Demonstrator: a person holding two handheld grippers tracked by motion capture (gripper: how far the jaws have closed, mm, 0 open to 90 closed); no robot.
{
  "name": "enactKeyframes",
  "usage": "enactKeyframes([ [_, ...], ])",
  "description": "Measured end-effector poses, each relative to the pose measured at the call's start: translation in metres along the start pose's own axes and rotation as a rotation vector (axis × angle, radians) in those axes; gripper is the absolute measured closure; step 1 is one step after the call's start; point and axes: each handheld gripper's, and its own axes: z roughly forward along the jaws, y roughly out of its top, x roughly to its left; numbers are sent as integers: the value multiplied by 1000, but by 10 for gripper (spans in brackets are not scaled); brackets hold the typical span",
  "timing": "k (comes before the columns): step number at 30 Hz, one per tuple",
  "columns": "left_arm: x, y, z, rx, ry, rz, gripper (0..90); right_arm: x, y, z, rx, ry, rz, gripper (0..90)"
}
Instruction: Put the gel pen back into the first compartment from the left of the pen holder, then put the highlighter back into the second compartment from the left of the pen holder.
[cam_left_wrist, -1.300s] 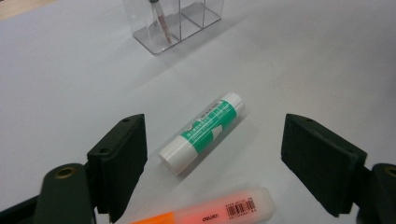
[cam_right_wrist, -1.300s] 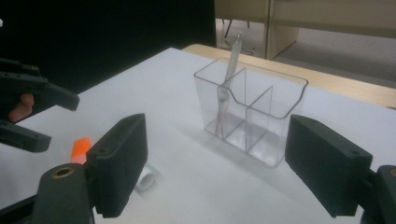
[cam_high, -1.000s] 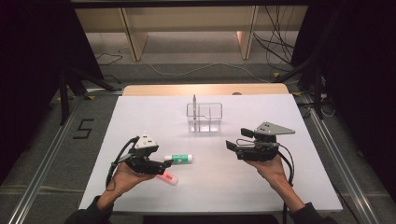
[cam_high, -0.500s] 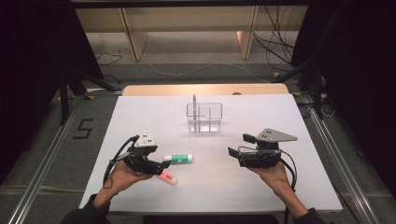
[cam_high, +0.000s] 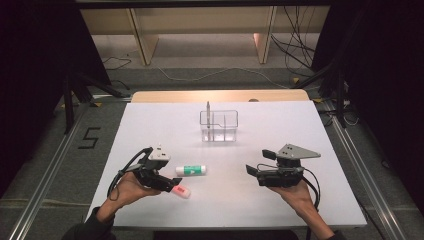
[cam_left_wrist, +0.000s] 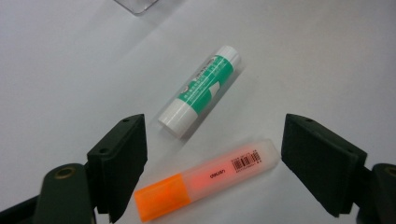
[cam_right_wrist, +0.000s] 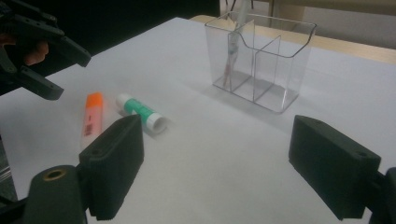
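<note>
An orange highlighter (cam_high: 181, 191) with a frosted cap lies at the front left of the white table (cam_high: 300, 130). A green-and-white glue stick (cam_high: 191, 170) lies just behind it. My left gripper (cam_high: 168, 183) hovers open over the highlighter (cam_left_wrist: 205, 179), its jaws standing on either side of it without touching. The glue stick (cam_left_wrist: 201, 88) lies just beyond the jaws. My right gripper (cam_high: 256, 162) is open and holds nothing, pointing left across the table. Its view takes in the highlighter (cam_right_wrist: 92, 119), the glue stick (cam_right_wrist: 140, 112) and the left gripper (cam_right_wrist: 42, 51).
A clear divided organizer (cam_high: 231, 127) stands at the table's middle back with a pen (cam_high: 208, 111) upright in its left compartment. In the right gripper view the organizer (cam_right_wrist: 299, 51) and pen (cam_right_wrist: 231, 51) are ahead on the right. Dark floor and rails flank the table.
My right gripper has drawn back toward the table's front edge and slightly right. The left gripper has stayed over the highlighter, and the objects have not moved.
</note>
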Motion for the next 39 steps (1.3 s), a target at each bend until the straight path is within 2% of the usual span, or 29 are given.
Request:
enactKeyframes([
  [14,3,-6,6,87,-6,33,220,2,-6,0,18,5,-1,189],
  [18,3,-8,9,128,-19,45,221,1,-6,1,22,10,-3,189],
  [20,3,-8,10,166,-14,79,220,1,-7,0,25,12,-1,189],
  [23,2,-7,12,190,-15,109,223,1,-7,0,24,15,-1,189],
  [26,2,-6,13,238,-15,156,225,2,-7,1,26,14,-7,190],
  [29,3,-4,15,250,-18,182,229,3,-8,2,33,15,-8,190],
  [31,4,-4,17,273,-36,205,235,4,-8,2,35,18,-8,190],
  [32,4,-4,19,276,-38,202,235,4,-8,2,35,18,-9,190],
  [34,4,-4,22,315,-33,242,235,4,-8,2,38,19,-7,191],
  [39,6,-6,32,318,-46,253,229,3,-8,3,43,22,-9,193],
])
